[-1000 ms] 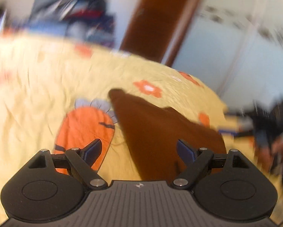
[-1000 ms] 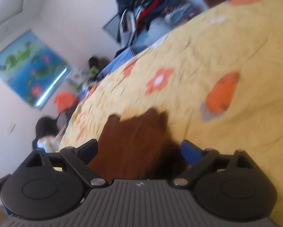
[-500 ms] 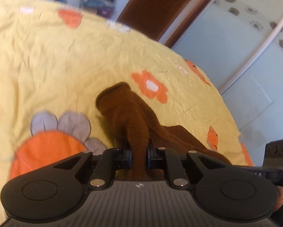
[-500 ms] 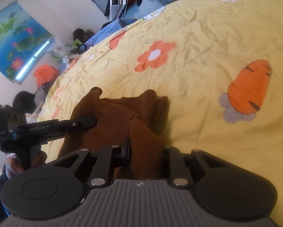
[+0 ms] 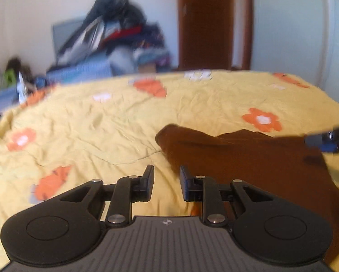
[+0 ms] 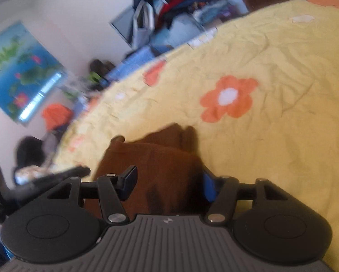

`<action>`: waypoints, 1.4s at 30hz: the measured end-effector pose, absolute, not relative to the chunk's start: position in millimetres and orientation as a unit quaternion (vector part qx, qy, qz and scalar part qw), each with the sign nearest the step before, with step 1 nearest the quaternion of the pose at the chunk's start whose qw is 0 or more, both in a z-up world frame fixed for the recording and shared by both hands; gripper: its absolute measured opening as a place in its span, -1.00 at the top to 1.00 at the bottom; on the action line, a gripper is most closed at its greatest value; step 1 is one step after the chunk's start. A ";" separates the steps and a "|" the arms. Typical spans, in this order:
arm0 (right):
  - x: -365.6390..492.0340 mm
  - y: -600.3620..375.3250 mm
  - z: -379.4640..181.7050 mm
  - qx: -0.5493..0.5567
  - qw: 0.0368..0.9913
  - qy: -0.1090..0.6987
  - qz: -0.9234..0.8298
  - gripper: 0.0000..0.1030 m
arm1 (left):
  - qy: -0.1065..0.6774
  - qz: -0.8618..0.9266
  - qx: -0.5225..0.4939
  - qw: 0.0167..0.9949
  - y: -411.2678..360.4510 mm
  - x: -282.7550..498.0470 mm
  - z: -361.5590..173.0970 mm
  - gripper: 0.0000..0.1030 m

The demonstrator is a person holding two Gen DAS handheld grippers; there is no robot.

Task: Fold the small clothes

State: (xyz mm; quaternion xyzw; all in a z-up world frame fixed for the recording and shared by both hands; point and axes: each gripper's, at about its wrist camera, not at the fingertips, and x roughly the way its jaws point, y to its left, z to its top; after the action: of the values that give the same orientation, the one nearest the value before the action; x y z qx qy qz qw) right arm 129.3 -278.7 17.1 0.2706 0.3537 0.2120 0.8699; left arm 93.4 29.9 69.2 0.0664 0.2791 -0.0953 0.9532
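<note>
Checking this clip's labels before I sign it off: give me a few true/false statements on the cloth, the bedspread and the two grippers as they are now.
1. The brown cloth lies on a yellow bedspread. True.
2. The left gripper clamps the cloth. False: nothing is between its fingers; the cloth lies to their right.
3. The right gripper is open above the cloth. True.
4. The bedspread is plain. False: it bears orange flowers and carrots.

Left gripper (image 5: pixel 166 182) low over a yellow bedsheet (image 5: pixel 115 122), jaws just opened a little, only sheet between them. Brown garment (image 5: pixel 249 158) lying rumpled just right of the fingertips. Right gripper (image 5: pixel 328 139) blurred at the garment's far right edge.
</note>
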 end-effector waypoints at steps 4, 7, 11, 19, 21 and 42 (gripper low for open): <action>71.5 -302.9 36.1 0.271 0.866 0.343 0.245 -0.21 | 0.240 -0.119 0.118 0.956 13.0 -1.5 59.1 -0.39; 46.3 -299.6 38.3 0.253 0.855 0.364 0.268 -0.21 | 0.258 -0.153 0.110 0.948 -4.3 -34.9 46.1 -0.39; 35.6 -273.3 32.6 0.201 0.851 0.397 0.280 -0.15 | 0.276 -0.163 0.121 0.939 -26.3 -41.2 29.6 -0.39; 41.3 -257.4 19.8 0.172 0.843 0.433 0.269 0.41 | 0.290 -0.149 0.088 0.941 -22.9 -19.3 26.2 0.46; 39.8 -253.9 20.9 0.158 0.841 0.440 0.273 0.72 | 0.291 -0.155 0.064 0.942 -18.0 -21.4 29.4 0.75; 103.4 -282.3 35.6 0.274 0.836 0.421 0.220 -0.20 | 0.293 -0.116 -0.021 0.949 17.8 -40.4 6.4 -0.66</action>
State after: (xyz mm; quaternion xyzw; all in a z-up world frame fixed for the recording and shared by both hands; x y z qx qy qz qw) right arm 103.4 -282.3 35.6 0.2745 0.4211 0.2195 0.8361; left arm -40.4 17.8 6.4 -0.0214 0.2932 -0.1160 0.9488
